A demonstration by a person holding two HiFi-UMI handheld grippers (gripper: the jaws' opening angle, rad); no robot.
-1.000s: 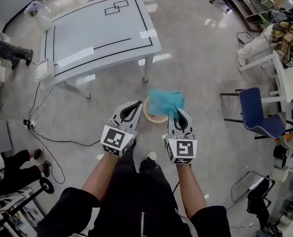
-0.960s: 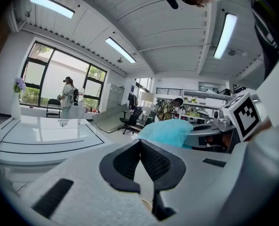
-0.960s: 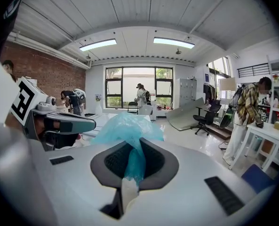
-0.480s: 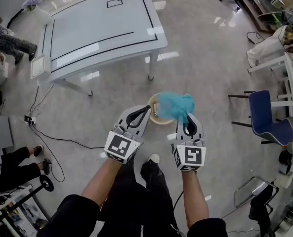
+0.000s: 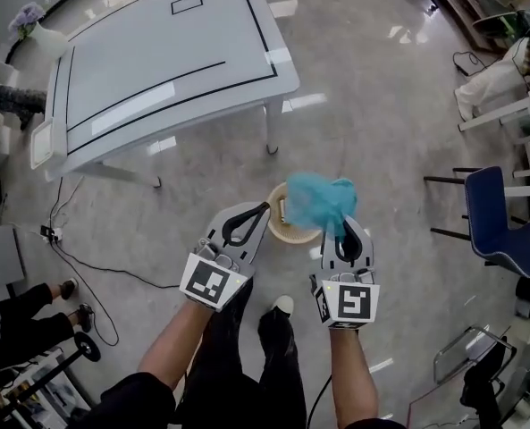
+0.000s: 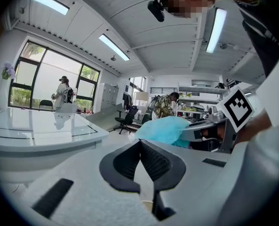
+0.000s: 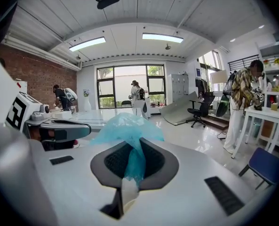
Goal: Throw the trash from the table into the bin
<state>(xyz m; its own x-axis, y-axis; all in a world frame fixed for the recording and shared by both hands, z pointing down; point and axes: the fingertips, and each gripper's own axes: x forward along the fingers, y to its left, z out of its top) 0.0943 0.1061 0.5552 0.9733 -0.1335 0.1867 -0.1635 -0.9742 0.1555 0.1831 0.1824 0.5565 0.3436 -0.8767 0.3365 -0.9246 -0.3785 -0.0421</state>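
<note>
Head view: right tongs [image 5: 343, 229] pinch a crumpled blue bag [image 5: 318, 202] over the floor bin [image 5: 290, 236]; left tongs [image 5: 261, 211], closed and empty, sit at the bin's nine o'clock.

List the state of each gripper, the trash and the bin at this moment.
left gripper: shut, nothing between its jaws.
right gripper: shut on the blue plastic bag.
blue plastic bag: crumpled, pinched at one end, hanging over the bin.
bin: upright on the floor, top open.
</note>
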